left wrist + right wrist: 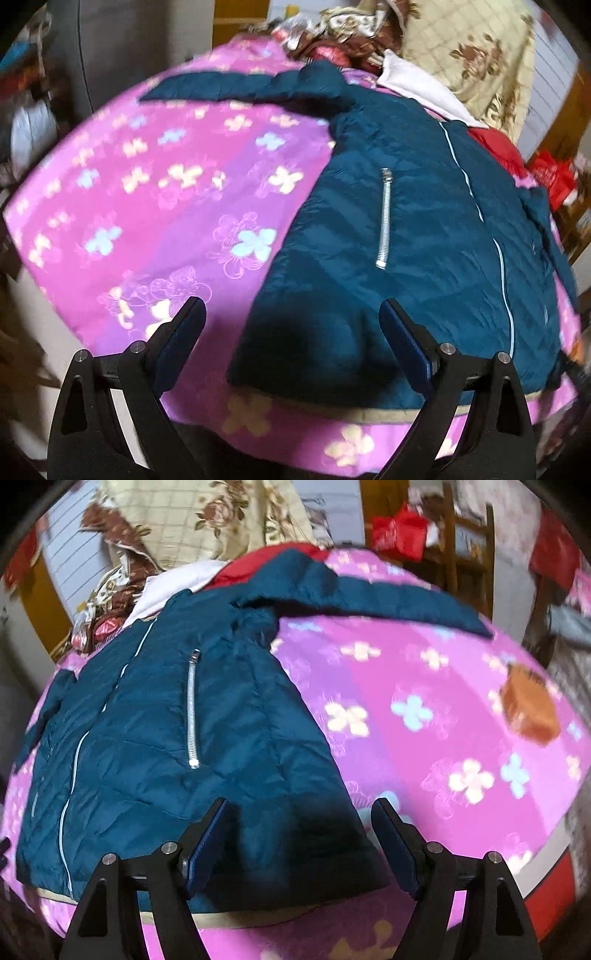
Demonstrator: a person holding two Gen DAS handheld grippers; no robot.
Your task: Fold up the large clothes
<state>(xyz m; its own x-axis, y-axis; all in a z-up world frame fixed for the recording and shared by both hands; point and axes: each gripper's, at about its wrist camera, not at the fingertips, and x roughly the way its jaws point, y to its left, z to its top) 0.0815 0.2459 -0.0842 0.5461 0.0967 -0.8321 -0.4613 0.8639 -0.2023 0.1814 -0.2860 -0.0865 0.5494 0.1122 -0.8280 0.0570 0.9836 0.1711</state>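
Observation:
A dark teal quilted jacket [406, 221] [147, 720] lies flat, front up, on a pink flowered bedspread [147, 184] [424, 701]. It has a light front zip line and silver pocket zips [384, 218] [192, 709]. One sleeve [240, 86] stretches out at the far left, the other sleeve [388, 598] at the far right. My left gripper [291, 302] hangs open over the jacket's near left hem corner. My right gripper [301, 801] hangs open over the near right hem corner. Neither pair of pads presses on the fabric.
Beyond the jacket lie a red garment [266, 557], a white cloth [417, 85] and a heap of cream flowered bedding [461, 55] [184, 517]. A brown box-like thing [532, 705] rests on the bedspread at right. A wooden chair [465, 554] and red bag [399, 531] stand behind.

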